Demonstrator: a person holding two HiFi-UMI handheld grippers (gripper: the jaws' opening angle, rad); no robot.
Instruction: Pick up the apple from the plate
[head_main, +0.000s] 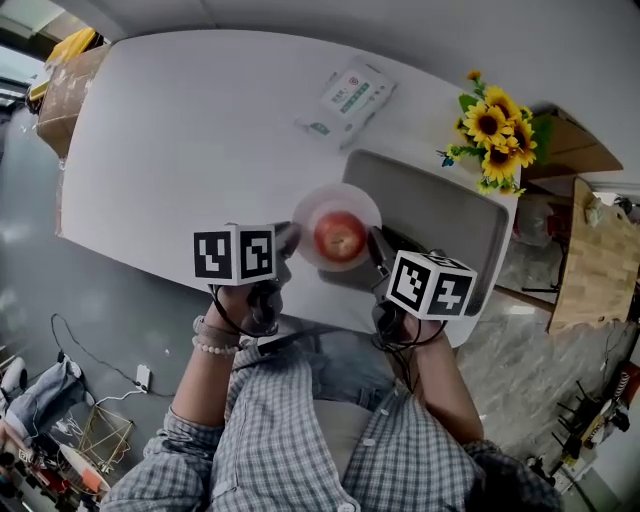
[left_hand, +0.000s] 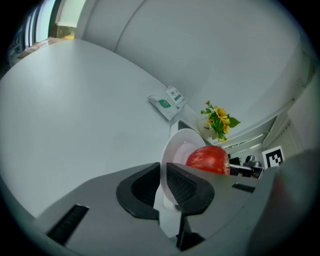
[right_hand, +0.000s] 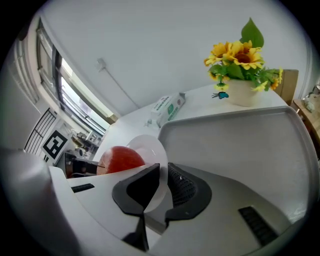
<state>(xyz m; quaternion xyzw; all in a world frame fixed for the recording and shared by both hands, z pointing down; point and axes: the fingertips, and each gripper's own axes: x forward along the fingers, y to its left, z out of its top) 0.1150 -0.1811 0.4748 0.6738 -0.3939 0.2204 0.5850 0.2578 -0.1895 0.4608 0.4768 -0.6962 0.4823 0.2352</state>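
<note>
Pinching the plate (head_main: 345, 192) by opposite rims, the left gripper (head_main: 288, 240) and right gripper (head_main: 378, 246) are both clamped on it, apparently to carry or steady it. The red apple (head_main: 340, 236) sits untouched at the plate's centre, near the surface's (head_main: 180, 150) front edge.

white table (head_main: 180, 150) | grey tray (head_main: 440, 205) | sunflowers (head_main: 495, 130) beside tray | wipes packet (head_main: 345, 98)

Your left gripper (left_hand: 163, 184) covers the plate's (left_hand: 172, 149) near rim and the apple's (left_hand: 209, 159) underside, lower centre; the packet's (head_main: 345, 98) print, upper centre, is unreadably small.
</note>
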